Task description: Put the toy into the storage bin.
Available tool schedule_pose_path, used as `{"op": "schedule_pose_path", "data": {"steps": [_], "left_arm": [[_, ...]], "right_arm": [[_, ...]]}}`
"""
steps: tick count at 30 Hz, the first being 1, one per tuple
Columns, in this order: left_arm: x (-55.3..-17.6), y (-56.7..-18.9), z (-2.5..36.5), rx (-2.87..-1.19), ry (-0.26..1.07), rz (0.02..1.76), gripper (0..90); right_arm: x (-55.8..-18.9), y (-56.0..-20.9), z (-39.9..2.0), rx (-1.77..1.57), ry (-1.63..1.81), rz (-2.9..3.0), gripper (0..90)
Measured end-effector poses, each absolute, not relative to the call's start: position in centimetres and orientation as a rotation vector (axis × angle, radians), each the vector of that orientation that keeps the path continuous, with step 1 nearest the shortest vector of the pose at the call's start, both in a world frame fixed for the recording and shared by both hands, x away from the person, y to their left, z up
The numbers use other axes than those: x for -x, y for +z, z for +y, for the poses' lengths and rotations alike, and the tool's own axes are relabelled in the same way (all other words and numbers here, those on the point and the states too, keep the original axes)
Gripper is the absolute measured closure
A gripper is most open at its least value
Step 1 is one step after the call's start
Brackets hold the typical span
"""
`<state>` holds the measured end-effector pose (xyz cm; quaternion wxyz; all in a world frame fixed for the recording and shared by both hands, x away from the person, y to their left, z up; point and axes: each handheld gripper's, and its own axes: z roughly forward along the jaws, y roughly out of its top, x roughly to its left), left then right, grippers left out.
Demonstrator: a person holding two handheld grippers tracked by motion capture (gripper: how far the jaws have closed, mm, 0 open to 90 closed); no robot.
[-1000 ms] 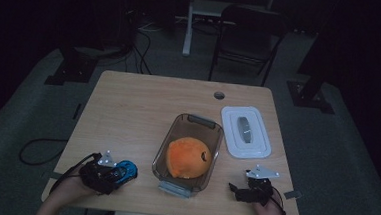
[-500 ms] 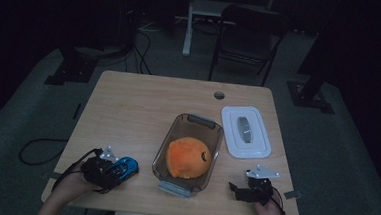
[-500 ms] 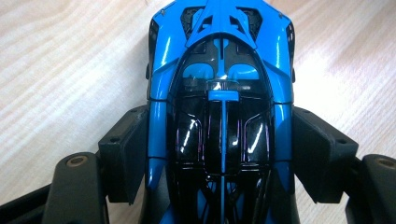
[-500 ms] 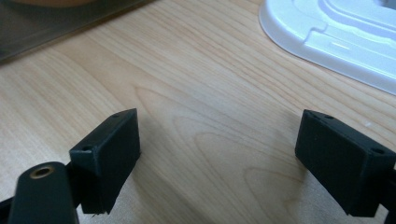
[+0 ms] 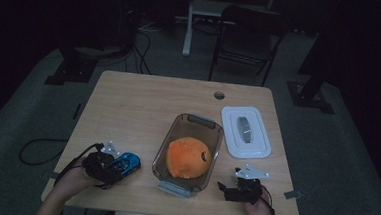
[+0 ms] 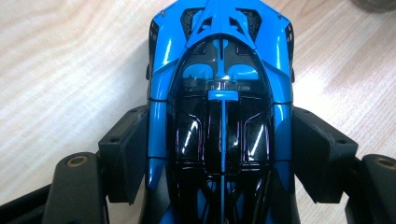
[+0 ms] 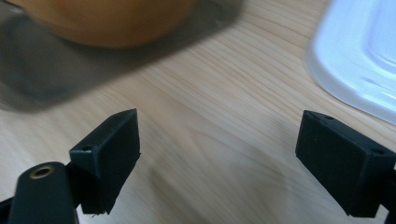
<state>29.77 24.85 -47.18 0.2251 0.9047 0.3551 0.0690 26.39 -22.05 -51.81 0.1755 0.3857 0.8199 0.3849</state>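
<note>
Blue toy car (image 6: 219, 93), glossy with black canopy: on wooden table (image 5: 143, 104), near its left front edge, clasped at both flanks by left gripper (image 5: 105, 166), jaws just closing on it. Right gripper (image 5: 238, 186): jaws spread wide, nothing between them, beside clear container (image 5: 197, 122) holding orange plush (image 5: 188, 157); white lid (image 5: 246, 133) nearby.

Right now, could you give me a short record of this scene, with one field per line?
Surface: wooden table
Left gripper: closed on the blue toy car, one pad against each side
Right gripper: open, nothing between the jaws
Container: clear, uncovered, middle of the table
Inside it: orange plush toy
Lid: white, flat on the table, to the right of the container
</note>
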Motion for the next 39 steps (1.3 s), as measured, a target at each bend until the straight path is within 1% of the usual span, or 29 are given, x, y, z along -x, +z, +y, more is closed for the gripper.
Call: {"op": "schedule_pose_path", "data": {"steps": [4, 8, 15, 18, 20, 21, 22, 23, 25, 27, 30, 36, 39], "left_arm": [[-30.2, -46.1, 24.6, -2.484, 0.196, 0.969, 28.8], [-30.7, -45.4, 24.7, -2.475, 0.208, 0.976, 28.8], [-31.4, -43.5, 24.9, -2.462, 0.246, 0.991, 28.8], [-31.9, -42.5, 25.3, -2.452, 0.261, 1.011, 28.8], [-32.5, -41.1, 25.7, -2.458, 0.287, 1.019, 28.8], [-32.5, -41.1, 25.7, -2.458, 0.287, 1.019, 28.8], [-33.0, -40.1, 25.8, -2.451, 0.307, 1.027, 28.8], [-33.0, -40.1, 25.8, -2.451, 0.307, 1.027, 28.8], [-33.6, -38.5, 25.9, -2.436, 0.343, 1.033, 28.8], [-33.8, -38.1, 25.9, -2.430, 0.349, 1.038, 28.8], [-34.3, -36.3, 25.8, -2.402, 0.379, 1.040, 28.8], [-34.6, -35.0, 24.6, -2.390, 0.399, 1.014, 28.8], [-34.7, -34.2, 23.2, -2.393, 0.402, 0.971, 28.8]], "right_arm": [[-26.5, -51.7, -19.7, -1.039, 1.130, 2.369, 13.1], [-26.7, -51.5, -18.2, -0.997, 1.157, 2.389, 13.0], [-27.2, -51.4, -16.9, -0.993, 1.179, 2.394, 12.9], [-27.4, -51.5, -15.6, -0.977, 1.168, 2.398, 12.4], [-27.5, -51.6, -14.6, -0.979, 1.150, 2.398, 12.3], [-27.5, -51.6, -14.6, -0.979, 1.150, 2.398, 12.3], [-27.7, -51.6, -13.9, -0.983, 1.136, 2.402, 12.2], [-27.7, -51.6, -13.9, -0.983, 1.136, 2.402, 12.2], [-28.0, -51.6, -12.6, -1.017, 1.128, 2.402, 11.5], [-28.4, -51.6, -11.8, -1.041, 1.114, 2.403, 11.5], [-28.9, -51.6, -10.5, -1.049, 1.091, 2.384, 11.5], [-29.0, -51.6, -10.4, -1.057, 1.106, 2.372, 11.5], [-28.8, -51.7, -11.5, -1.076, 1.097, 2.361, 11.5]]}}
